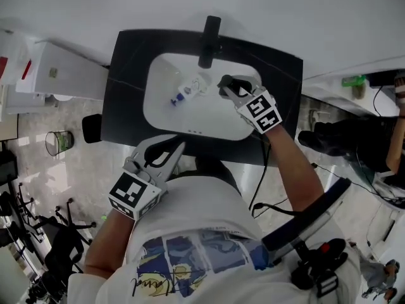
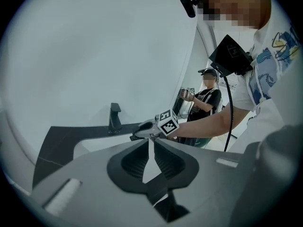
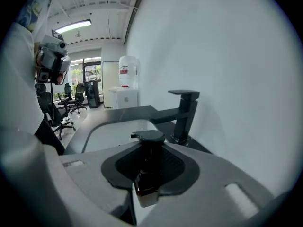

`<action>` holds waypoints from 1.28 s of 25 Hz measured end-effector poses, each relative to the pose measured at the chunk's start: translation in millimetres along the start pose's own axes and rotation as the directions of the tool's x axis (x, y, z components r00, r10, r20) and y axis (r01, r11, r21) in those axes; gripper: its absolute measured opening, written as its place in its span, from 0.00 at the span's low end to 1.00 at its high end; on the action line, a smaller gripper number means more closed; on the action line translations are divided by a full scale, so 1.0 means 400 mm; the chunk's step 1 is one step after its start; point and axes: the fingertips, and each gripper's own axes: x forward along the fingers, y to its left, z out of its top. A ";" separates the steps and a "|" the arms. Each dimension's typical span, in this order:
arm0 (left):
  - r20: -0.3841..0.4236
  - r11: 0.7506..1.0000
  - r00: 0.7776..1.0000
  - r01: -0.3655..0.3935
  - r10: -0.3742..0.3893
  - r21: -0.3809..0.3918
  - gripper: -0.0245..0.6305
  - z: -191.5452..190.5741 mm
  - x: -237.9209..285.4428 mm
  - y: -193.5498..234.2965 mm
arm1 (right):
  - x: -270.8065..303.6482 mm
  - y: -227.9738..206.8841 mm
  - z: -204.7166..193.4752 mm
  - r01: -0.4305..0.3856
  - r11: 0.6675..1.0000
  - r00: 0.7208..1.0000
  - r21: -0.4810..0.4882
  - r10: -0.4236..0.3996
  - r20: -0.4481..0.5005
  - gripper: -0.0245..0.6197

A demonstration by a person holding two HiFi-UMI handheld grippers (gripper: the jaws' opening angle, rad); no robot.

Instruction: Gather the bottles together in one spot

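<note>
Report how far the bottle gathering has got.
Done: no bottles visibly sit together yet; a blue-capped bottle lies in the sink basin. In hand: the right gripper is shut on a dark pump-top bottle, held over the basin. The left gripper is empty, jaws together. Left: probably setting the dark bottle beside the blue-capped one.

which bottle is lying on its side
The clear bottle with the blue cap, in the sink basin; the dark pump bottle is clamped in the right gripper.
</note>
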 end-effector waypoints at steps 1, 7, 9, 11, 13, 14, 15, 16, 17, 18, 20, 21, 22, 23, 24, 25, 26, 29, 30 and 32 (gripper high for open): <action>0.001 1.000 1.000 0.004 -0.004 0.008 0.10 0.006 0.004 0.000 | -0.008 -0.026 0.010 0.017 1.000 1.000 0.004 -0.017 0.013 0.16; -0.009 1.000 1.000 0.015 -0.014 0.027 0.10 0.033 0.021 0.006 | -0.030 -0.174 0.060 0.085 0.996 0.994 0.008 -0.086 0.067 0.16; -0.010 1.000 1.000 0.009 -0.009 0.026 0.09 0.041 0.024 0.010 | -0.025 -0.212 0.070 0.094 0.995 0.992 0.009 -0.095 0.079 0.16; -0.013 1.000 1.000 0.002 -0.001 0.026 0.08 0.044 0.026 0.015 | -0.018 -0.247 0.078 0.102 0.995 0.990 0.019 -0.104 0.093 0.16; -0.019 1.000 1.000 -0.010 0.011 0.025 0.08 0.042 0.023 0.022 | -0.008 -0.283 0.085 0.112 0.993 0.987 0.036 -0.115 0.110 0.16; -0.023 1.000 1.000 -0.019 0.019 0.024 0.08 0.039 0.021 0.027 | -0.002 -0.300 0.090 0.116 0.992 0.985 0.044 -0.120 0.120 0.16; -0.029 0.999 0.999 -0.029 0.029 0.022 0.08 0.036 0.019 0.034 | 0.006 -0.317 0.095 0.117 0.992 0.984 0.052 -0.123 0.132 0.16; -0.034 0.999 0.999 -0.040 0.040 0.019 0.08 0.033 0.016 0.039 | 0.013 -0.330 0.098 0.117 0.991 0.982 0.058 -0.125 0.142 0.16; -0.040 0.999 0.998 -0.050 0.051 0.015 0.08 0.030 0.013 0.042 | 0.021 -0.341 0.100 0.117 0.991 0.980 0.064 -0.126 0.151 0.16; -0.045 0.998 0.997 -0.060 0.060 0.010 0.08 0.029 0.010 0.045 | 0.027 -0.352 0.100 0.119 0.990 0.979 0.070 -0.128 0.158 0.16; -0.057 0.997 0.996 -0.073 0.073 0.003 0.08 0.022 0.006 0.049 | 0.041 -0.372 0.098 0.121 0.989 0.977 0.080 -0.133 0.169 0.16; -0.064 0.997 0.995 -0.077 0.077 0.001 0.08 0.017 0.006 0.052 | 0.049 -0.381 0.097 0.120 0.989 0.976 0.085 -0.133 0.175 0.16; -0.069 0.997 0.994 -0.080 0.079 0.001 0.08 0.013 0.007 0.055 | 0.058 -0.390 0.095 0.118 0.989 0.975 0.090 -0.132 0.180 0.16; -0.072 0.997 0.994 -0.082 0.082 0.002 0.08 0.011 0.009 0.057 | 0.065 -0.397 0.094 0.115 0.989 0.974 0.094 -0.131 0.186 0.16; -0.074 0.996 0.994 -0.084 0.084 0.003 0.08 0.011 0.011 0.060 | 0.071 -0.402 0.093 0.113 0.989 0.973 0.097 -0.130 0.191 0.16; -0.075 0.996 0.993 -0.088 0.088 0.002 0.08 0.011 0.012 0.063 | 0.077 -0.405 0.091 0.110 0.989 0.972 0.099 -0.128 0.195 0.16; -0.076 0.996 0.993 -0.094 0.094 -0.002 0.08 0.013 0.013 0.065 | 0.083 -0.405 0.089 0.104 0.989 0.972 0.102 -0.122 0.199 0.16; -0.083 0.994 0.991 -0.106 0.105 -0.010 0.08 0.022 0.019 0.066 | 0.092 -0.406 0.083 0.077 0.990 0.970 0.118 -0.101 0.220 0.16; -0.085 0.994 0.991 -0.108 0.107 -0.010 0.08 0.026 0.023 0.067 | 0.092 -0.410 0.083 0.069 0.990 0.969 0.120 -0.095 0.229 0.16; -0.085 0.994 0.990 -0.111 0.109 -0.008 0.08 0.028 0.027 0.068 | 0.088 -0.417 0.086 0.053 0.992 0.965 0.115 -0.081 0.251 0.16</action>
